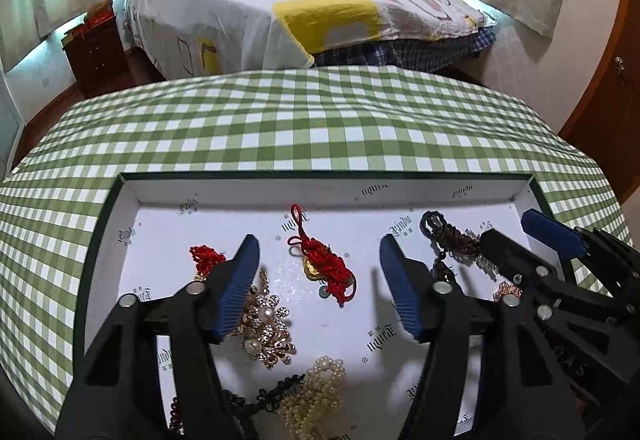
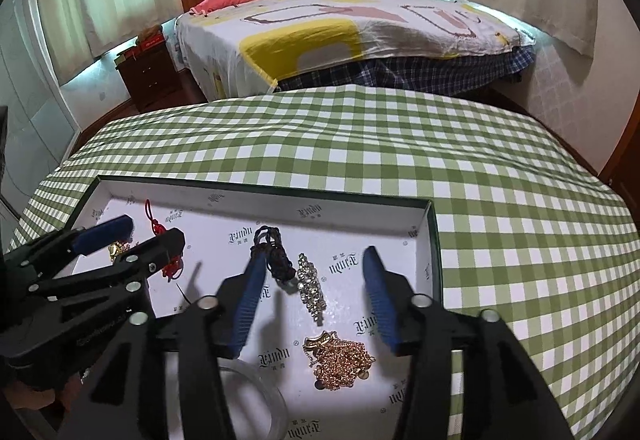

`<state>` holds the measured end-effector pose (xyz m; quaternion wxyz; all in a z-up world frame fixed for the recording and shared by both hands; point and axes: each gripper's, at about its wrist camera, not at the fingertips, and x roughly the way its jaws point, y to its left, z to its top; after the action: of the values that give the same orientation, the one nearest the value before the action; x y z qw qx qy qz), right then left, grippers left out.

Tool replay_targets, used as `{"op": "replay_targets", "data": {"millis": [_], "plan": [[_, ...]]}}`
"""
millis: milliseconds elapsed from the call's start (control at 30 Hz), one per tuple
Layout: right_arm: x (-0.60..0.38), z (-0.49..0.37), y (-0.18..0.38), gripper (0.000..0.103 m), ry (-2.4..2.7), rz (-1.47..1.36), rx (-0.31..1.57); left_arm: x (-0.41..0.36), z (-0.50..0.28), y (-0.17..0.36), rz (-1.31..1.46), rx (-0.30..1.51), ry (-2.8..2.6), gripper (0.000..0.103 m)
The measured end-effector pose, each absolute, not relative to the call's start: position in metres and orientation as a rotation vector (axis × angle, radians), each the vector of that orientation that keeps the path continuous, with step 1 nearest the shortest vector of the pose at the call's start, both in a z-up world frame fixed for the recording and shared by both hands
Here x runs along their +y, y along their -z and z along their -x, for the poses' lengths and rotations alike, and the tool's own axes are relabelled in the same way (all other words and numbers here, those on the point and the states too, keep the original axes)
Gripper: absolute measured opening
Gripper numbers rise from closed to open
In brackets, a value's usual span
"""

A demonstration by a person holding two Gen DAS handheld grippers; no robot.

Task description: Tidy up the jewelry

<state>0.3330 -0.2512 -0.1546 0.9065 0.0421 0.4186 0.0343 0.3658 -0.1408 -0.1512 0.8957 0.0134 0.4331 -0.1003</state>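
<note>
Hovering over the white-lined box (image 1: 132, 196), both claws are held wide and empty: left claw (image 1: 320, 252) above red knot charm (image 1: 320, 264), right claw (image 2: 314, 266) above rhinestone clip (image 2: 310, 284).

We carry two black plastic grippers, left (image 1: 320, 272) and right (image 2: 314, 288), with ribbed blue finger pads (image 1: 236, 292) and round silver rivets (image 1: 195, 288).

Tray (image 1: 132, 196) on table (image 1: 320, 120); knotted charm (image 1: 320, 260) mid-tray, brooch (image 1: 264, 328) left, pearls (image 1: 316, 396) nearest; bed (image 1: 304, 12) behind.

Green-white checked tablecloth (image 1: 320, 128); white-lined tray (image 1: 256, 187); red knot charm (image 1: 320, 264); gold chain (image 2: 340, 360).
</note>
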Motion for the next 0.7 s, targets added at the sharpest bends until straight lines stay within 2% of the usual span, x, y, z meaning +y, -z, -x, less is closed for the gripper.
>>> {"op": "replay_targets", "data": {"millis": [167, 233, 467, 700], "plan": [[-0.251, -0.326, 0.147, 0.071, -0.048, -0.076, 0.833, -0.134, -0.358, 0.140, -0.025, 0.850, 0.175, 0.075], [-0.251, -0.321, 0.144, 0.074, -0.035, -0.066, 0.817, -0.129, -0.355, 0.137, -0.019, 0.839, 0.167, 0.080], [-0.249, -0.291, 0.132, 0.079, 0.008, -0.032, 0.767, -0.109, -0.320, 0.115, -0.041, 0.761, 0.133, 0.088], [-0.246, -0.248, 0.125, 0.081, 0.023, -0.040, 0.740, -0.082, -0.268, 0.103, 0.008, 0.741, 0.127, 0.091]]}}
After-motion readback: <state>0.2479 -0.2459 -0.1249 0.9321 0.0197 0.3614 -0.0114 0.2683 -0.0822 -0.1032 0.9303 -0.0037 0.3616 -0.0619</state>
